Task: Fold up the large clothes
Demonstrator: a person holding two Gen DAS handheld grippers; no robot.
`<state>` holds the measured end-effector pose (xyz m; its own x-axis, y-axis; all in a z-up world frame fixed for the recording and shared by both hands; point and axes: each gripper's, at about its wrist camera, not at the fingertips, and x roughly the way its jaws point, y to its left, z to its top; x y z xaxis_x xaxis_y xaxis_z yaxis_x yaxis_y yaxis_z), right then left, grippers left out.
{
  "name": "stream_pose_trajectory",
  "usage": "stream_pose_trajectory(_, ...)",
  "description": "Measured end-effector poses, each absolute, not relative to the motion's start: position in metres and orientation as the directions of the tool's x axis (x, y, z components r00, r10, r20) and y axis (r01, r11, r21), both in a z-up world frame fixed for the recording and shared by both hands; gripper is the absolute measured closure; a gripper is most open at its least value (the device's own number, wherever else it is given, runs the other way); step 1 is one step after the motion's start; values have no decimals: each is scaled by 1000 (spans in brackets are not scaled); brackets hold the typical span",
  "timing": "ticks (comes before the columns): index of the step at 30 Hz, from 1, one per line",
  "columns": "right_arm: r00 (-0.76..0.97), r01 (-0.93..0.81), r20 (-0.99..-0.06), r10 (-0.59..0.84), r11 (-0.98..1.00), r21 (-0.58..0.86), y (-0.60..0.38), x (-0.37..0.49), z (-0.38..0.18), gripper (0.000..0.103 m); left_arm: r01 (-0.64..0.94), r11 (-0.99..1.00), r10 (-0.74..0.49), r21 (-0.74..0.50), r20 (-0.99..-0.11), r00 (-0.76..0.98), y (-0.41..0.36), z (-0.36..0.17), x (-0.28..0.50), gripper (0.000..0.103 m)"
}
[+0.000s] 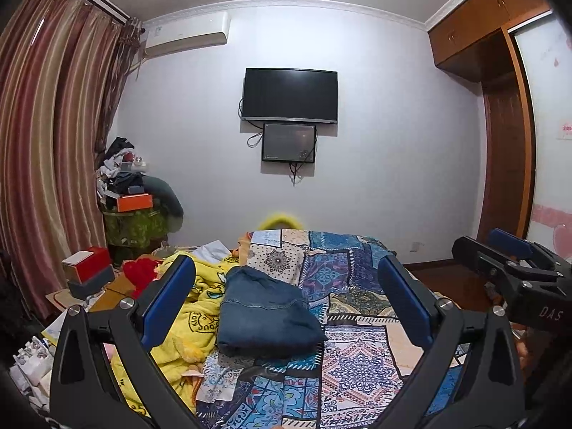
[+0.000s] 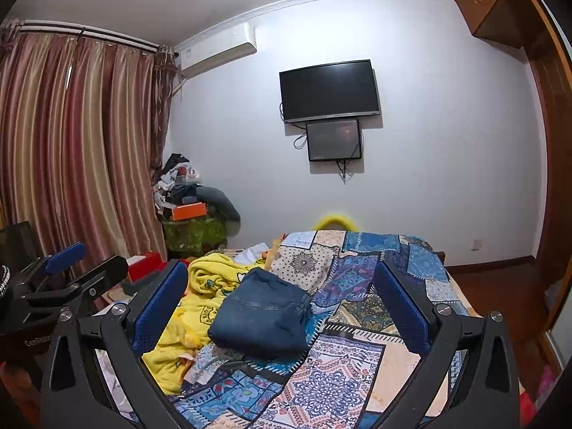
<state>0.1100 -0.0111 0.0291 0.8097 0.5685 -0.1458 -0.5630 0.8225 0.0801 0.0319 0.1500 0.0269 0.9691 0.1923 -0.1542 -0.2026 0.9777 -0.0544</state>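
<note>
A folded pair of dark blue jeans [image 1: 266,316] lies on the patchwork bedspread [image 1: 357,361], ahead of both grippers; it also shows in the right wrist view [image 2: 261,316]. My left gripper [image 1: 286,271] is open and empty, held above the bed short of the jeans. My right gripper [image 2: 280,275] is open and empty too, beside the left one. The right gripper shows at the right edge of the left wrist view [image 1: 500,250]; the left gripper shows at the left edge of the right wrist view [image 2: 82,257]. A crumpled yellow blanket [image 1: 193,318] lies left of the jeans.
Boxes and clutter [image 1: 89,271] sit on the floor left of the bed. A pile of clothes and an orange box [image 1: 134,202] stands in the corner by the curtains [image 1: 46,143]. A TV [image 1: 289,94] hangs on the far wall. A wooden wardrobe [image 1: 507,150] is on the right.
</note>
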Motion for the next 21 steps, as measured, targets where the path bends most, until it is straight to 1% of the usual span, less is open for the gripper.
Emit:
stream_pose_trajectory(13,810,-561,-145,568,823,90,-12,113,29,0,-187,981,179,-42,-150,972,145,26,31,1)
stream_pose_trajectory(21,808,-562,-148,570,822,92,-11,113,28,0,-176,982,165,-62,-153,974,147,26,31,1)
